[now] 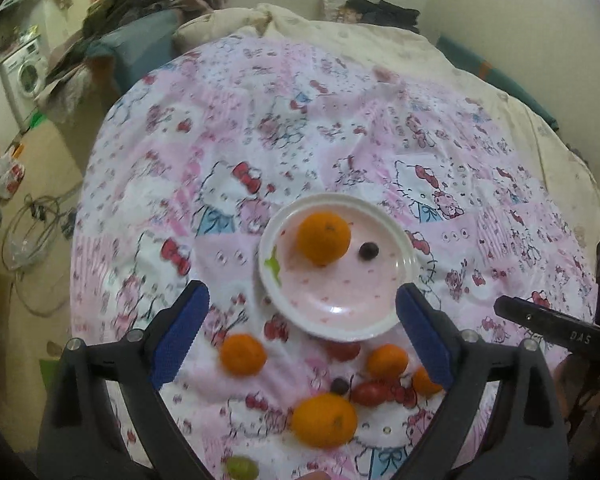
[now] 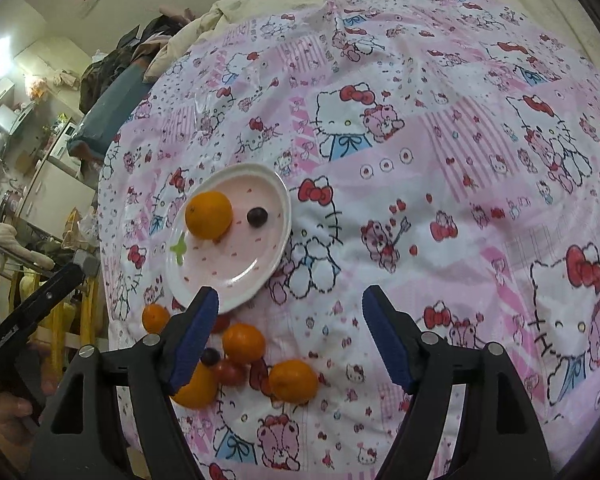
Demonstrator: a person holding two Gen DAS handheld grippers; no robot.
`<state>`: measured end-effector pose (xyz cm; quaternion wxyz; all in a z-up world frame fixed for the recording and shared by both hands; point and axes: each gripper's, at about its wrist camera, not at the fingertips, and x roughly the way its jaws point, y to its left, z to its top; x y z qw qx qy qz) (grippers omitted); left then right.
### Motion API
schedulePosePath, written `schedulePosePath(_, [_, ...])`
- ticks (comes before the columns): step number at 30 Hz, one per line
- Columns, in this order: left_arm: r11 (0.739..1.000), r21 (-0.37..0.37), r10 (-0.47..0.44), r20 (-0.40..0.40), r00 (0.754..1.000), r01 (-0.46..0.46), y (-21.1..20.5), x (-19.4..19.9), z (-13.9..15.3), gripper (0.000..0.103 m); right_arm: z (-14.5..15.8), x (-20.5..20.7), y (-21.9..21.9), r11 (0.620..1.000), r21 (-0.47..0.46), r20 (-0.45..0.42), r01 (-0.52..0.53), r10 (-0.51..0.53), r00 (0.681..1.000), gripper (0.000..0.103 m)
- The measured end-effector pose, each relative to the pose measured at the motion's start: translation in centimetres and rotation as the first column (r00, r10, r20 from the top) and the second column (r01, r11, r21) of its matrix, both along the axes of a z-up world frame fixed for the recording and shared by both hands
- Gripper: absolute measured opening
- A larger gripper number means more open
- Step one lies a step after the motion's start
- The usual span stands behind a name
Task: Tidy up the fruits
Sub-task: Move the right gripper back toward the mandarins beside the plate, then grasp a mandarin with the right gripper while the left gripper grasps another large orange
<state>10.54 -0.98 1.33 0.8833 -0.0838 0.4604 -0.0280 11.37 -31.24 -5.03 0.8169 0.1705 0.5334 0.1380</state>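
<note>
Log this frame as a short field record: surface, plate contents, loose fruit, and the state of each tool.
surface: bed cover with a pink cartoon-cat print
plate: pink plate, white rim, flat on the cover
on plate: one orange and one dark grape, apart
loose fruit: four oranges, e.g., red tomatoes, a dark grape, a green grape on the cover, near side of the plate
left tool: open, empty
right tool: open, empty

L gripper (image 1: 300, 336) & R gripper (image 2: 290, 334) agape, empty
</note>
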Motion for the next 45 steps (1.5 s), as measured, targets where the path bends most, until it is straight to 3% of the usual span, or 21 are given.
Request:
schedulePosePath(6, [0.999,-0.027,0.041,0.001,0.999,-0.041,1.2,-2.6,-0.2,0.093,-0.9,-1.3,-0.4,1.0,0.0,-0.022,0.006,-0.006,1.0,0.078])
schedulePosePath(9, [0.997,0.024,0.073,0.011,0.997,-0.073,1.6,-3.4,-0.5,0.093,-1.7,-1.6,-0.5,1.0,0.003,-0.049,0.007,-0.007,0.999,0.078])
schedulePosePath(16, [0.994,-0.025,0.107,-0.117,0.987,-0.111,2.8,-2.7,-3.9,0.096,-4.8,-1.1,0.4,1.0,0.022,-0.174,-0.006,0.01,0.985,0.078])
schedulePosePath(21, [0.994,-0.016,0.109,-0.145,0.984,-0.112,2.7,-2.7,-4.7,0.096,-7.5,-1.0,2.2,0.997,0.037,-0.293,-0.072,0.08,0.953,0.078])
schedulePosePath(28, [0.99,0.013,0.137,-0.17,0.976,-0.137,3.0,-2.5,-5.2,0.096,-8.1,-1.5,6.0,0.966,-0.116,-0.28,-0.232,0.192,0.941,0.077])
schedulePosePath(36, [0.991,0.034,0.134,-0.195,0.972,-0.13,2.7,-2.3,-5.7,0.096,-9.2,-2.7,9.5,0.86,-0.347,-0.264,-0.373,0.293,0.919,0.061])
schedulePosePath(38, [0.991,0.038,0.13,-0.201,0.971,-0.125,2.6,-2.2,-5.8,0.096,-9.3,-2.8,9.7,0.849,-0.365,-0.258,-0.381,0.301,0.918,0.046])
schedulePosePath(45, [0.993,0.042,0.119,-0.215,0.969,-0.113,2.3,-2.2,-6.0,0.096,-8.2,-2.7,8.9,0.868,-0.333,-0.229,-0.369,0.305,0.924,0.044])
